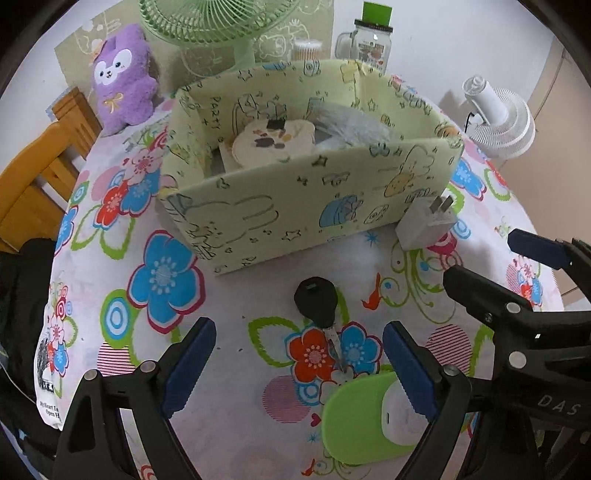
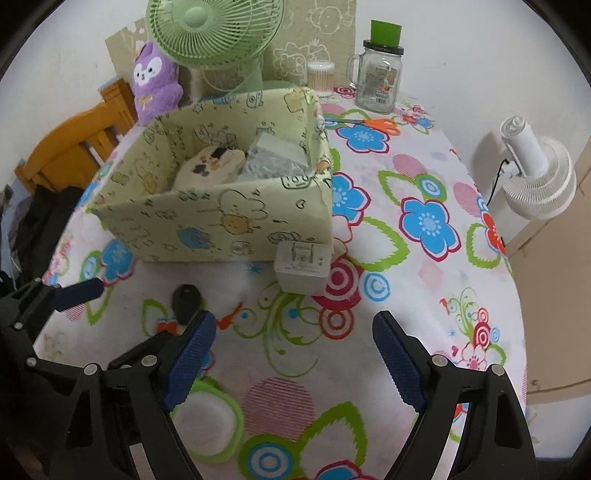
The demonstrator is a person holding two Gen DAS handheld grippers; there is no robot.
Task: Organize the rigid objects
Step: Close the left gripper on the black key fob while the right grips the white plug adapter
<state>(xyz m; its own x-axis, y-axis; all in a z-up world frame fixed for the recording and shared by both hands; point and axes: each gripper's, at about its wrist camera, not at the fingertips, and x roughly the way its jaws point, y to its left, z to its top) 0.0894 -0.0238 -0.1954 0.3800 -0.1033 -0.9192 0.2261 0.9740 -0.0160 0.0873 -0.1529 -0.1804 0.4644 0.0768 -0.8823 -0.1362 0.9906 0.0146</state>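
The left gripper (image 1: 297, 363) hangs over the worktop (image 1: 266, 295) with its blue pads (image 1: 190, 363) standing well apart and nothing between them pressed or held. Directly below the gap lies a key (image 1: 320, 314): its black head is at the far end, toward the box, and its metal blade runs back toward the camera, so the long axis lies almost along the gripper's line of sight, tilted a little to the right at the near tip. The blade tip lies at the edge of a green oval case (image 1: 364, 421) with a white rounded part at its right; whether they touch cannot be told. The case lies flat just under the right-hand pad, its long axis slanting from lower left to upper right.

The right gripper (image 2: 293, 360) is likewise spread wide and empty, above bare flowered cloth. Just beyond it a white plug adapter (image 2: 302, 267) lies on the worktop, close against the near right corner of the box, prongs facing up and toward the box wall.

The pale green cartoon-printed box (image 2: 207, 229) stands open-topped in the middle of the worktop, holding a cream cat-patterned item (image 2: 210, 166) and crumpled clear plastic (image 2: 269, 166). Behind it stand a green fan (image 2: 214, 33), a purple plush toy (image 2: 157, 83), a glass jar mug (image 2: 378, 81) and orange-handled scissors (image 2: 380, 124).
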